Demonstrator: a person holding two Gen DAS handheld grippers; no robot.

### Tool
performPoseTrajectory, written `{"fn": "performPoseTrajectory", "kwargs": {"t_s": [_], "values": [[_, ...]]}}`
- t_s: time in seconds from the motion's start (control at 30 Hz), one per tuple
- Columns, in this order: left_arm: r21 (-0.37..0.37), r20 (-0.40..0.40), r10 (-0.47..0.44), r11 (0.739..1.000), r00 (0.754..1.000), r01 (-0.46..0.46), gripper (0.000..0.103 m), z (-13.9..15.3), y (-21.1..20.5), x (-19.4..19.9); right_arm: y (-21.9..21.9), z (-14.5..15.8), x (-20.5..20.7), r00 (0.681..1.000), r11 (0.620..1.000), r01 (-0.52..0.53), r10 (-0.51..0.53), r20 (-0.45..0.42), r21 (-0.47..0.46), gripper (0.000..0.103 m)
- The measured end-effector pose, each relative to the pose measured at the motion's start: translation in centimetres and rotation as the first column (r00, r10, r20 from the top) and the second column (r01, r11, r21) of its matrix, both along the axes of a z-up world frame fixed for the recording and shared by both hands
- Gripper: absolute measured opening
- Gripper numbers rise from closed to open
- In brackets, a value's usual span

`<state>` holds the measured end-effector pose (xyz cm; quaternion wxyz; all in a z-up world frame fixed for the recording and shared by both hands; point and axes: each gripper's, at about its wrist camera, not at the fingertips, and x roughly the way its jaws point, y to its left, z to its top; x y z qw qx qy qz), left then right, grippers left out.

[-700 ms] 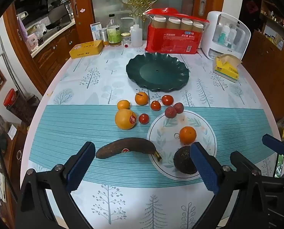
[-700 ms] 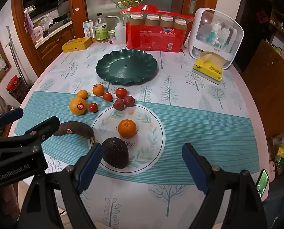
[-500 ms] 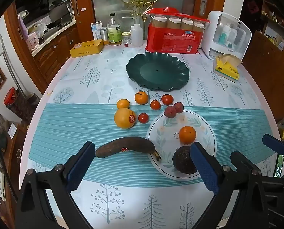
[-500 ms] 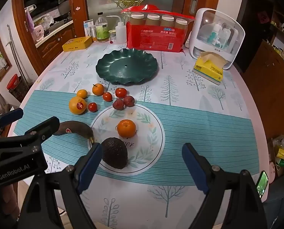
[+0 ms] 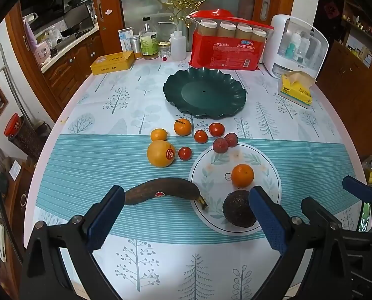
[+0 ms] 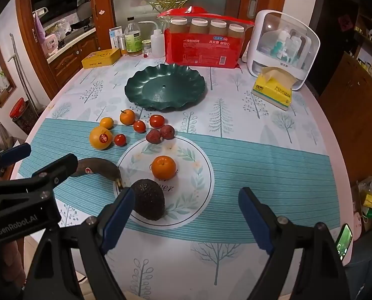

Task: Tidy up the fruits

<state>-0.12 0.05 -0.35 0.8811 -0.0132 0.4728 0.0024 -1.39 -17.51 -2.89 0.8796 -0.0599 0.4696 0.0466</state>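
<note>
Two grippers hang over the near edge of the table (image 5: 90,115), both tilted down toward the fruit. We hold the left gripper (image 5: 186,212) with jaws spread wide and nothing between its pads; the banana (image 5: 164,191) lies just beyond it. The right gripper (image 6: 183,215) is likewise wide open and holds nothing. Its left pad stands just beside the avocado (image 6: 148,198); whether the two touch we cannot tell from this angle.

The avocado and a mandarin (image 6: 163,167) sit on the white floral disc (image 6: 198,175); the banana's tip reaches the disc's edge. Beyond them on the cloth lie an orange (image 5: 160,153), two further mandarins, three tomatoes and two dark red fruits. The green plate (image 5: 204,96) stands farther back, bare.
</note>
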Motion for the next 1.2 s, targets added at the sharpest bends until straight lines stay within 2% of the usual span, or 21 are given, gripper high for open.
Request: {"fn": "performPoseTrajectory", "kwargs": {"t_s": [1.2], "values": [[0.006, 0.007, 0.037, 0.999, 0.999, -0.037, 0.099, 0.9, -0.3, -0.4, -0.6, 1.0, 0.7, 1.000, 1.000, 0.005, -0.006, 0.028, 0.023, 0.086]]}}
